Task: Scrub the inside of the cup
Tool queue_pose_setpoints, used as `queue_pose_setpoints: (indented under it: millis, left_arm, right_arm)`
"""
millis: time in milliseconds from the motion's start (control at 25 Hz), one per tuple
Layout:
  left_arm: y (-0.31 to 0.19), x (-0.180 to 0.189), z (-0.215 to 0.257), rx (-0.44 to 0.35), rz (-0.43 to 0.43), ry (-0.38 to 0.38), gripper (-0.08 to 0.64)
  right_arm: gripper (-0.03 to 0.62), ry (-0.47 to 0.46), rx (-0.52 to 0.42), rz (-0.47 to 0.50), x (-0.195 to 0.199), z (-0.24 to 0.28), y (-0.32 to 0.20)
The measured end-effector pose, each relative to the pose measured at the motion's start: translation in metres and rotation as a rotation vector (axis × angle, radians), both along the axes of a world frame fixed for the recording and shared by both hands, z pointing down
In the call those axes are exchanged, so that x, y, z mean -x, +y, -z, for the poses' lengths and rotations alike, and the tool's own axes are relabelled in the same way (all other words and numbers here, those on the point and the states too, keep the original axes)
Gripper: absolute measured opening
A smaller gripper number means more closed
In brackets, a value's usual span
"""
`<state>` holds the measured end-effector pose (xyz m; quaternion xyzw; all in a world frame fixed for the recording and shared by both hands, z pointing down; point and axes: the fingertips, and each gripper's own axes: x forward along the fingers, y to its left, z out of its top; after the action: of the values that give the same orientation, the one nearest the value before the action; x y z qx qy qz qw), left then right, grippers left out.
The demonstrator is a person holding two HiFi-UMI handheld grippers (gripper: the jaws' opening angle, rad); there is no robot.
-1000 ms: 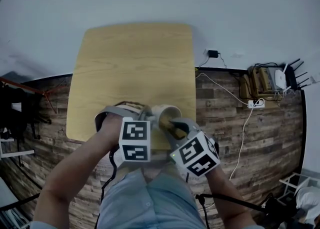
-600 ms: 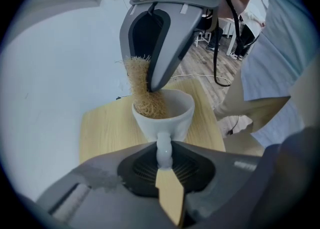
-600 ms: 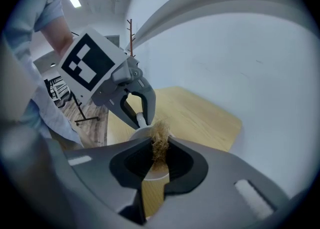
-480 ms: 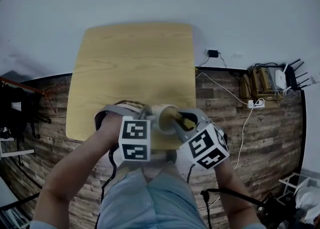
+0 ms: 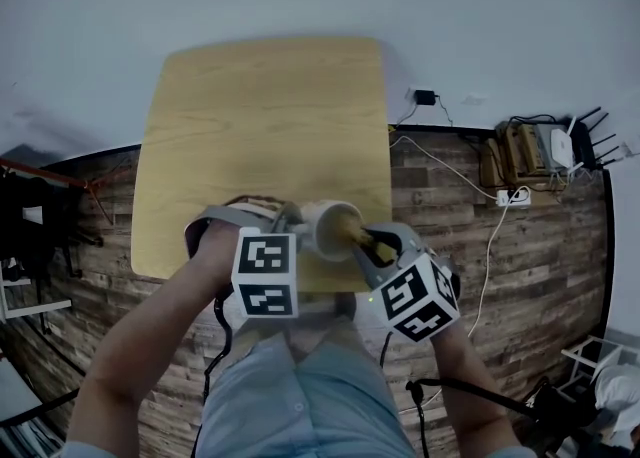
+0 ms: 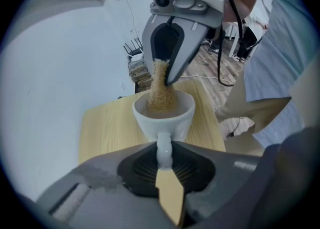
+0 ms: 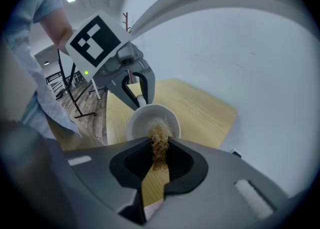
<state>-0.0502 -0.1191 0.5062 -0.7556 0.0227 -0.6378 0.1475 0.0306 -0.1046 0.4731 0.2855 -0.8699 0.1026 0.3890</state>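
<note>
White cup point(image 6: 163, 115) held by handle in my L gripper point(image 6: 164, 159); R gripper point(image 7: 158, 165) pinches scrubber point(image 7: 160, 140) inside, looks mid-scrub; next I'd swirl round its wall.

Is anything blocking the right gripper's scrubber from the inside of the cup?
Nothing visible does: the scrubber, pinched in the right gripper, already dips into the cup; the left gripper clamps only its handle.

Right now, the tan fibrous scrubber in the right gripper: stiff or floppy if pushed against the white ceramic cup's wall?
Probably soft and springy: the tan fibrous scrubber looks loose and frayed, strands spreading inside the white ceramic cup. Likely very light. It may bend rather than press hard, since the right gripper pinches only one end.
</note>
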Motion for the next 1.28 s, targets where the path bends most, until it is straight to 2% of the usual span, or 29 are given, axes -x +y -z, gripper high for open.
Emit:
queue_pose_setpoints:
  millis: [240,560,1040,1280]
  left_arm:
    - [0.000,0.002,-0.002,-0.007,0.009,0.009,0.066]
    - [0.003,0.001,-0.003,-0.015,0.010,0.022,0.066]
    - [-0.005,0.006,-0.008,-0.034,-0.008,0.043,0.066]
    - [-0.001,0.017,-0.016,0.022,0.058,0.130,0.066]
  right_arm:
    - [0.055,-0.011,0.053,-0.038,0.007,-0.002,0.016]
    - [0.055,-0.130,0.096,-0.082,0.036,0.003,0.020]
    - [0.057,-0.164,0.038,-0.153,0.041,0.034,-0.012]
    - [0.057,-0.212,-0.026,-0.193,0.033,0.075,-0.029]
